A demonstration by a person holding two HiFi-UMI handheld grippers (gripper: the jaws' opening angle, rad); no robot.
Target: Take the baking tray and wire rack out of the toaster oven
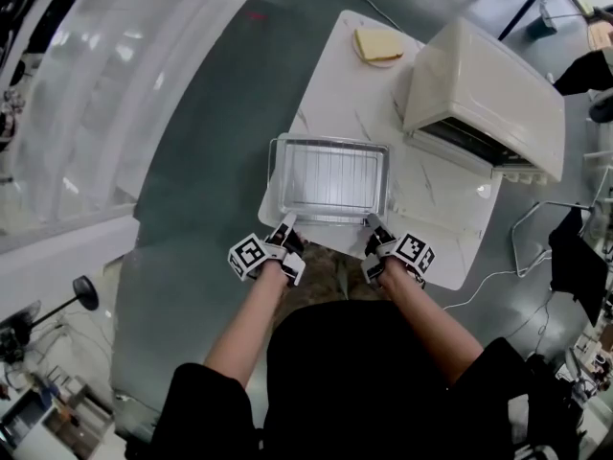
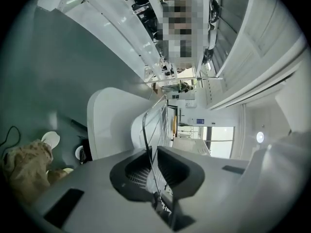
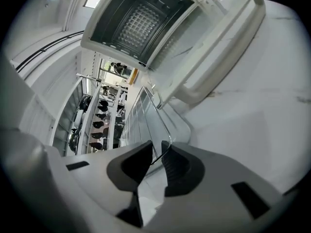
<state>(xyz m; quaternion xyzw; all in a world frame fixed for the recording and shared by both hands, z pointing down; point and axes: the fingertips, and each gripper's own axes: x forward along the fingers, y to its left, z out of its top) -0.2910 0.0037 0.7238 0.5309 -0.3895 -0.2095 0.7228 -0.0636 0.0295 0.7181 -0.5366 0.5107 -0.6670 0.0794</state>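
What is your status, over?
Left gripper shut on thin metal wire rack, near edge; right gripper jaws slightly apart around it. Rack lies in silver rectangular baking tray on white marble table, outside white toaster oven. Nothing in the way.

Grey-green floor [image 1: 211, 142], white marbled table [image 1: 345, 94], bright window [image 2: 221, 140].

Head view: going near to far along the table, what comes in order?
The left gripper and right gripper side by side → baking tray with the wire rack in it → bread slice.
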